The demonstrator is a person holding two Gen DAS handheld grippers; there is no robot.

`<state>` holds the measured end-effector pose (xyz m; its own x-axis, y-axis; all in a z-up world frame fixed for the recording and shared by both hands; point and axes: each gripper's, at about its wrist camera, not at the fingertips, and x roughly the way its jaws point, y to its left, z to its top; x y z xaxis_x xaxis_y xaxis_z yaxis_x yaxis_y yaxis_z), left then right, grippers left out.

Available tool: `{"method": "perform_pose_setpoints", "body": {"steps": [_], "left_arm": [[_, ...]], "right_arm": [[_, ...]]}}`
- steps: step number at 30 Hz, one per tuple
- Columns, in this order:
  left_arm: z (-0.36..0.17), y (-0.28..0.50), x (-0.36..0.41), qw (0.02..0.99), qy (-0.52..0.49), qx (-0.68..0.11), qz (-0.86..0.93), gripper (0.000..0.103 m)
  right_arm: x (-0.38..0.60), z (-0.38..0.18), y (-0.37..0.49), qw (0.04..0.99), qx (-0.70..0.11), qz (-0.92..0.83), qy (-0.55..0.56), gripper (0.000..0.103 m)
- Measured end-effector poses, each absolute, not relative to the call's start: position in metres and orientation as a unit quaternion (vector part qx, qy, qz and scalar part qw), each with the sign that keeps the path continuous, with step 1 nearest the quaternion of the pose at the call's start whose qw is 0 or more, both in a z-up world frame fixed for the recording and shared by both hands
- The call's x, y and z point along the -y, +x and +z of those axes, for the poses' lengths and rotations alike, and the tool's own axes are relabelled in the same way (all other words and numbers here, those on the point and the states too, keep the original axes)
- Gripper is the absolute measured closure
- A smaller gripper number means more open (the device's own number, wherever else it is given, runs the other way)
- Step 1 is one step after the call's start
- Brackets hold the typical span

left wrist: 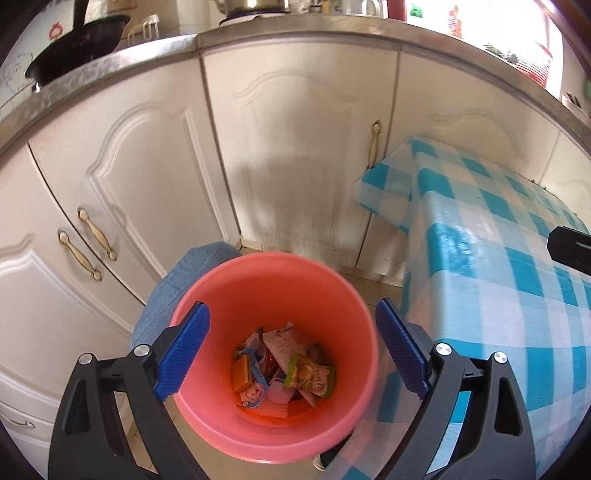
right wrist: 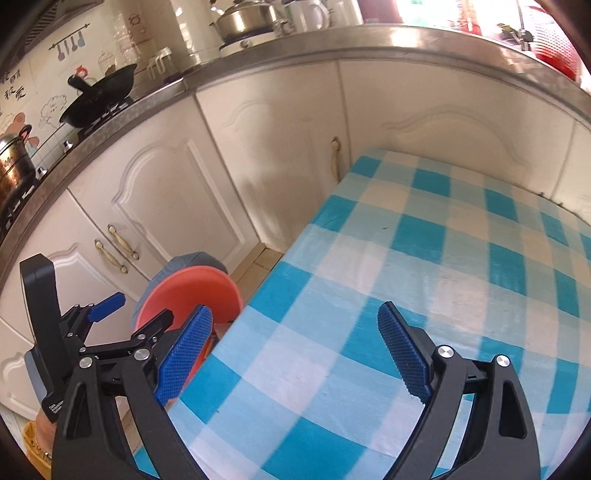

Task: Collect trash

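A pink bin (left wrist: 273,295) stands on the floor beside the table, seen from above in the left wrist view. Several wrappers and packets (left wrist: 284,373) lie at its bottom, a green snack packet (left wrist: 312,376) on top. My left gripper (left wrist: 291,350) hangs open above the bin with nothing between its blue pads. In the right wrist view my right gripper (right wrist: 295,350) is open over the blue-and-white checked tablecloth (right wrist: 424,277), holding nothing. The bin (right wrist: 184,291) shows at the table's left edge, with the left gripper (right wrist: 92,325) beside it.
White cabinet doors (left wrist: 155,177) with brass handles run behind the bin under a steel-edged counter (left wrist: 295,33). A black wok (right wrist: 99,96) and pots stand on the counter. A blue cloth-covered stool (left wrist: 173,291) sits behind the bin. The tablecloth (left wrist: 498,277) hangs at the bin's right.
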<state>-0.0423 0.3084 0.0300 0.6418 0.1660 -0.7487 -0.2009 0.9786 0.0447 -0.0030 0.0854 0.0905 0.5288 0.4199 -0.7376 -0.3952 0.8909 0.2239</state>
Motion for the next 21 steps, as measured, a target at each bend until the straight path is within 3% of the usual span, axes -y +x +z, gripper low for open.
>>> {"method": "perform_pose_setpoints", "body": {"steps": [21], "left_arm": [[0.137,-0.081,-0.163,0.957,0.023,-0.289,-0.005,0.011]], "right_arm": [[0.066,0.171,-0.091,0.951,-0.297,0.071,0.045,0.013]]}}
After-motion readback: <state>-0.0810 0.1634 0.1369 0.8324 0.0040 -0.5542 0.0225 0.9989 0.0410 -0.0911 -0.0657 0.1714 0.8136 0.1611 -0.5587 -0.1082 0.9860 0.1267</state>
